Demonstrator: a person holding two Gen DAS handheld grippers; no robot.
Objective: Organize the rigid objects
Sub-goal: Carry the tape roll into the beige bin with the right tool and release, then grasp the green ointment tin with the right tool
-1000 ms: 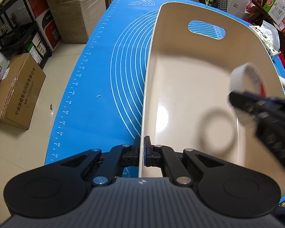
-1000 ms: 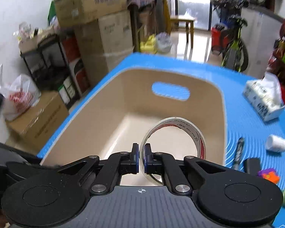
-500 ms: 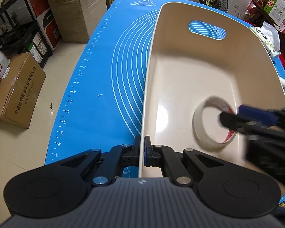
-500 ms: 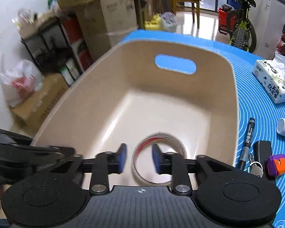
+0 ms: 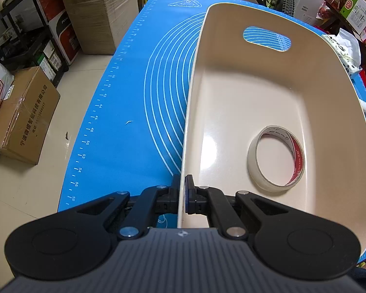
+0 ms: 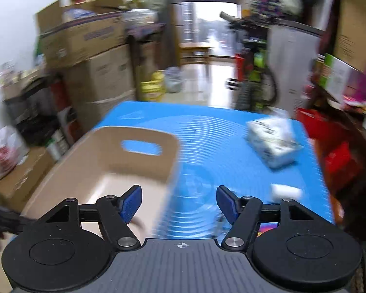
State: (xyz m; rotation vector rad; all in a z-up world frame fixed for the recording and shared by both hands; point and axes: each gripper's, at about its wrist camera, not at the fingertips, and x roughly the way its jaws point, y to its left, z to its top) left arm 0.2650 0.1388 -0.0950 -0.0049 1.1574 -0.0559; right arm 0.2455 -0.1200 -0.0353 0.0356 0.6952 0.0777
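The left gripper (image 5: 183, 190) is closed on the near wall of the beige bin (image 5: 275, 92), one finger outside and one inside. I think it holds there to keep the bin steady on the blue mat (image 5: 134, 102) while things are dropped in.

Ahead of this claw and to its right, the roll of tape (image 5: 252, 168) lies flat on the bin floor, close to the near end. It is the only thing I can see inside; the rest of the floor up to the handle cutout (image 5: 267, 38) is bare.

The right gripper (image 6: 179, 204) is wide open and holds nothing. Its view is blurred. The bin is ahead on its left; on the mat ahead to its right are a tissue pack (image 6: 273, 144) and a small white cylinder (image 6: 286, 191). In my judgement one of the loose things on that side is the next to collect.
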